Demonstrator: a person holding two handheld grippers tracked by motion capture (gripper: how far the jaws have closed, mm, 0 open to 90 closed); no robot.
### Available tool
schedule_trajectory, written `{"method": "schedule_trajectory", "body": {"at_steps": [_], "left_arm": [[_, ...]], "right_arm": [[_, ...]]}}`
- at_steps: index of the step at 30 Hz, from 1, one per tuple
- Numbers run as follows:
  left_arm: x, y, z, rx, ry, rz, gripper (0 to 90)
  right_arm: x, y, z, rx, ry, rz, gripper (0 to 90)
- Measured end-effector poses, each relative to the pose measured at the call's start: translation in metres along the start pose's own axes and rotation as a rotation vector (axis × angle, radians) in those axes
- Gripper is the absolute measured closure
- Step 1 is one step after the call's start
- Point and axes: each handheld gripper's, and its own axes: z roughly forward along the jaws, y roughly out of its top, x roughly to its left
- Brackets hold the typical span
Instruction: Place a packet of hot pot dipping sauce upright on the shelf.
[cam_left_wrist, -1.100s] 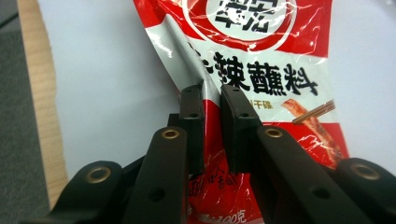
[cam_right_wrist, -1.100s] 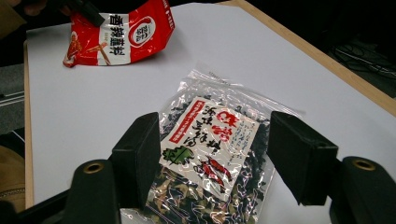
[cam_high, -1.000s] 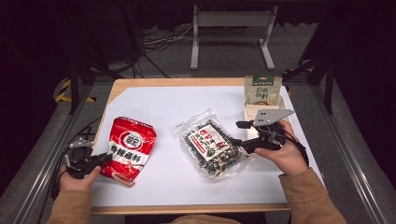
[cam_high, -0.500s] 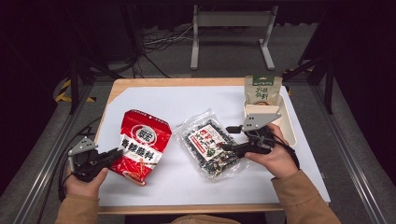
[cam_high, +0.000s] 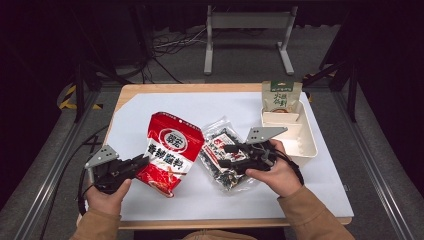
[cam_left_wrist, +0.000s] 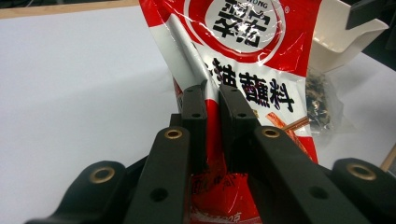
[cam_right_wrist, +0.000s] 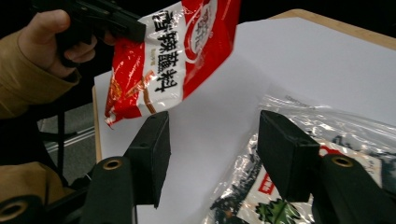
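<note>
A red snack bag (cam_high: 172, 150) with white lettering hangs tilted above the white table top, its lower left edge pinched in my left gripper (cam_high: 142, 161). In the left gripper view the jaws (cam_left_wrist: 214, 100) are shut on a fold of the red bag (cam_left_wrist: 243, 42). A clear bag of dark snacks (cam_high: 232, 177) lies flat at the centre right. My right gripper (cam_high: 226, 156) rests over its upper part with the jaws apart. They have just been closing. In the right gripper view (cam_right_wrist: 212, 130) the clear bag's (cam_right_wrist: 336, 140) edge lies under the right jaw, unpinched.
A white tray (cam_high: 305, 145) stands at the right side of the table, with a green pouch (cam_high: 281, 95) upright in its far end. The tray's corner (cam_left_wrist: 336, 42) sits behind the red bag in the left gripper view. A metal stand is beyond the table.
My left gripper has raised the red bag and carried it right, towards the centre. My right gripper has slid left over the clear bag, and its jaws stand narrower.
</note>
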Motion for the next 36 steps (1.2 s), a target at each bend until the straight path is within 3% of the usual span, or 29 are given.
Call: {"method": "schedule_trajectory", "body": {"at_steps": [3, 6, 22, 26, 28, 31, 36], "left_arm": [[-0.004, 0.001, 0.003, -0.01, -0.015, 0.004, 81.8], [-0.009, 0.003, 0.005, -0.023, -0.024, 0.009, 81.8], [-0.029, 0.006, 0.018, -0.05, -0.099, 0.048, 81.8], [-0.035, 0.006, 0.02, -0.053, -0.114, 0.075, 81.8], [-0.037, 0.005, 0.02, -0.054, -0.114, 0.07, 81.8], [-0.039, 0.003, 0.021, -0.058, -0.117, 0.073, 81.7], [-0.039, 0.002, 0.022, -0.06, -0.117, 0.083, 81.7]], "right_arm": [[0.002, -0.001, 0.006, -0.015, 0.024, 0.042, 43.9], [0.002, -0.006, 0.013, -0.077, 0.061, 0.111, 43.6], [0.012, -0.015, 0.045, -0.114, 0.058, 0.184, 40.0], [0.013, -0.016, 0.049, -0.11, 0.071, 0.181, 49.5], [0.014, -0.016, 0.05, -0.114, 0.07, 0.182, 51.4], [0.015, -0.018, 0.051, -0.139, 0.088, 0.223, 58.8], [0.015, -0.02, 0.052, -0.129, 0.114, 0.254, 79.5]]}}
